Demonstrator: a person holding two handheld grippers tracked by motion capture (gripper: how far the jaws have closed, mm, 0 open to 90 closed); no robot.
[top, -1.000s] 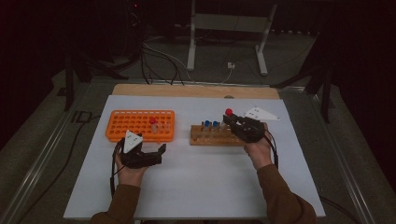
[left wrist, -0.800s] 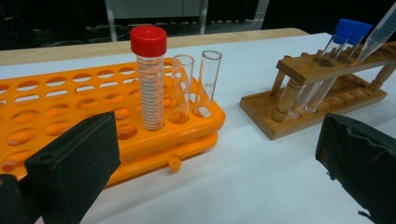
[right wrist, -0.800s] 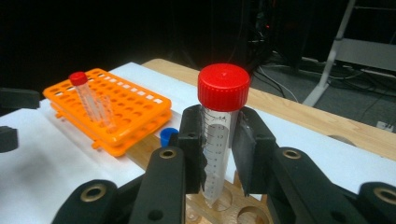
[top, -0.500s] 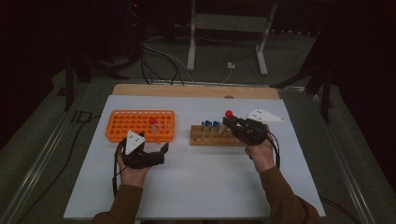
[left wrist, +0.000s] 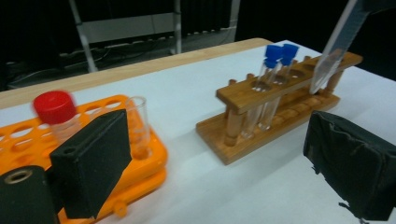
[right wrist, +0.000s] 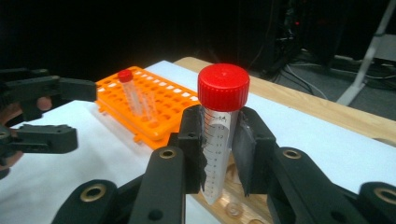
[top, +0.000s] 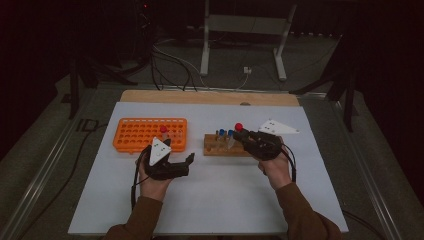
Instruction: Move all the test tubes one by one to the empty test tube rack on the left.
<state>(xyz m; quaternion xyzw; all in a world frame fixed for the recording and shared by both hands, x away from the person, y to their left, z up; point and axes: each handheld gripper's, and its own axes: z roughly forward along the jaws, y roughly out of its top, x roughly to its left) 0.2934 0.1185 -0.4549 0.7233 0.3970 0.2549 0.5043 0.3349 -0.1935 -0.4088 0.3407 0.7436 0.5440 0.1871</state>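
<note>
The right gripper (right wrist: 219, 154) pinches a red-capped tube (right wrist: 220, 126) upright, just over the wooden rack (top: 225, 147) holding 2 blue-capped tubes (left wrist: 276, 55). The left gripper (top: 181, 161), jaws spread with nothing between them, has just been closing slightly beside the orange rack (top: 137, 134).

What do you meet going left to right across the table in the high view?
Orange rack → left gripper, empty, fingers having just closed a little → wooden rack with blue-capped tubes → red-capped tube held in the right gripper.
</note>
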